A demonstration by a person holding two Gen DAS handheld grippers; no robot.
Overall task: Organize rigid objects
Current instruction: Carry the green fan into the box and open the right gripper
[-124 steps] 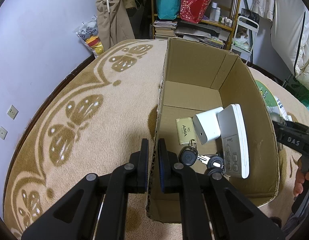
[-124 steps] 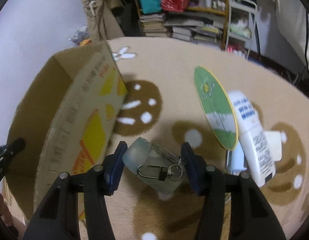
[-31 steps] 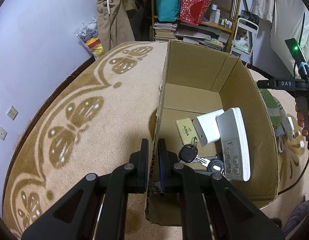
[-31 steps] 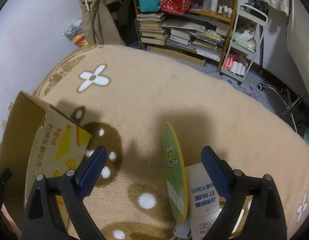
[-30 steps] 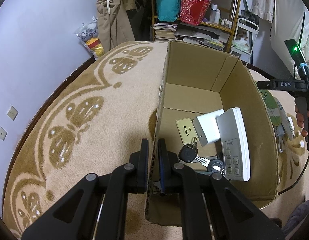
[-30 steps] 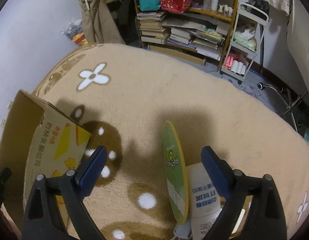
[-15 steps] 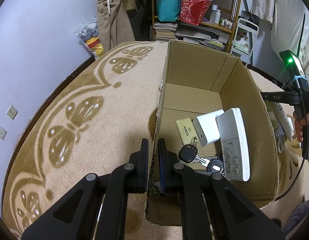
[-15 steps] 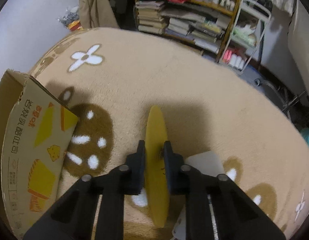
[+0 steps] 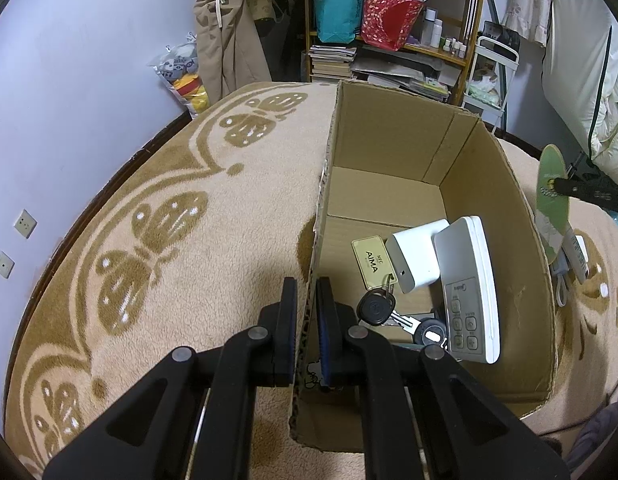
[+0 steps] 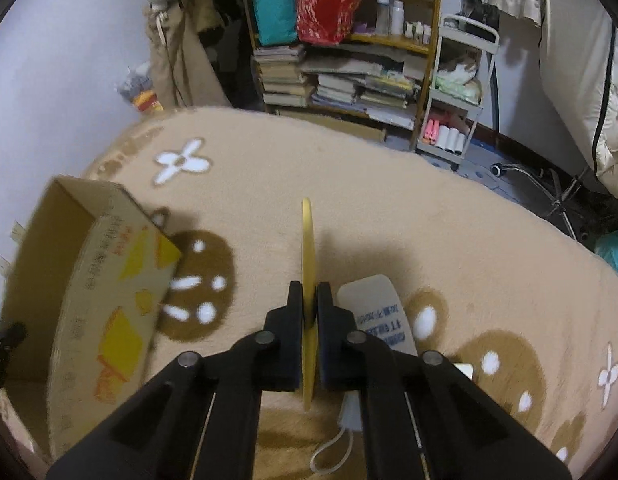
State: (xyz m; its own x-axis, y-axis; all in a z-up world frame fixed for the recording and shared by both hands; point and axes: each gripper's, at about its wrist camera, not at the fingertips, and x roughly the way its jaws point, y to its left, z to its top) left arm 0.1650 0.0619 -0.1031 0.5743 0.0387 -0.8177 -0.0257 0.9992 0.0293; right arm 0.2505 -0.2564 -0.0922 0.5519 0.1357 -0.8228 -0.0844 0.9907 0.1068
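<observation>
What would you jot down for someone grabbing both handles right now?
Left tongs: shut on the near wall of the brown cardboard box, steadying it.
Right tongs: shut on the flat green-and-yellow oval disc, held edge-on above the beige rug.
Done: white remote control, white block-shaped adapter, black-headed keys with a cream tag lie in the box.
Left: box the disc, then the white printed bottle on the rug.
</observation>
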